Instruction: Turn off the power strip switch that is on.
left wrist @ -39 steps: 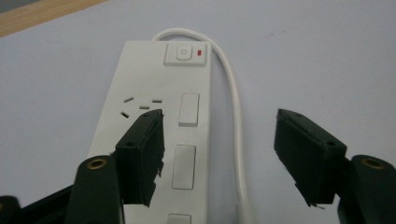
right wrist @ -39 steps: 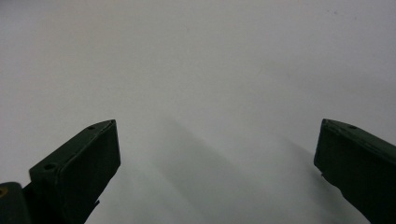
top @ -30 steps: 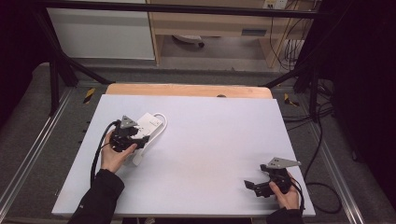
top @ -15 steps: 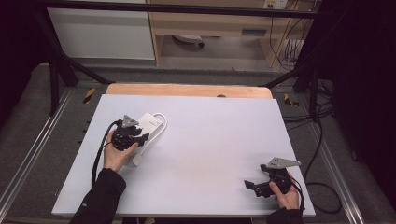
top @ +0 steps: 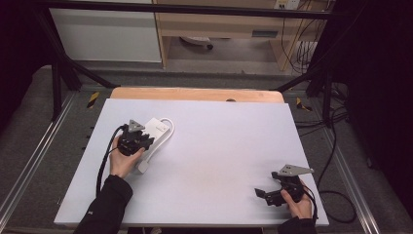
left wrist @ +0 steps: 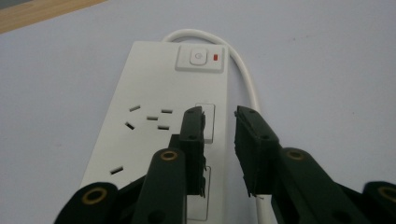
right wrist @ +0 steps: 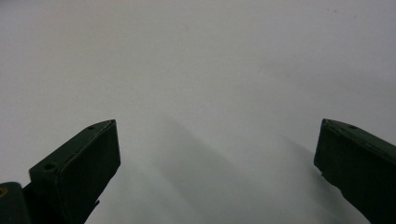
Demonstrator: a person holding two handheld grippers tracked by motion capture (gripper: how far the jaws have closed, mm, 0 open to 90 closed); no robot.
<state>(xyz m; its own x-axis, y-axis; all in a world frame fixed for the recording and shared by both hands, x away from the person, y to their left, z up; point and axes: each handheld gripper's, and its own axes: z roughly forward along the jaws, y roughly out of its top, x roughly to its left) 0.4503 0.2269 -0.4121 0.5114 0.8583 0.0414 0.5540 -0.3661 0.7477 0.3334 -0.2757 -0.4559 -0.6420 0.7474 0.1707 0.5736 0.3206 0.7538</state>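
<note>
A white power strip [top: 158, 126] lies at the left of the white table [top: 219, 146], and its white cable [top: 164, 137] loops back to a plug [top: 142, 168] by the left hand. My left gripper [top: 145, 141] hovers over the strip's near end. In the left gripper view the strip [left wrist: 154, 93] shows sockets, a switch with a red light, and the cable [left wrist: 247, 79]. My left gripper [left wrist: 219, 135] has just been closing its jaws; a narrow gap remains over the strip's right edge, and the pads grip nothing. My right gripper [top: 265, 196] rests open at the near right corner, wide open and empty [right wrist: 217, 154].
A wooden board [top: 195, 93] runs along the table's far edge. Metal rails flank both sides. Black cables trail on the floor at the right [top: 336, 146]. A cabinet and shelving stand beyond the table.
The left gripper's jaws have narrowed over the power strip, and the hand has barely shifted. The right hand and gripper have stayed still.
</note>
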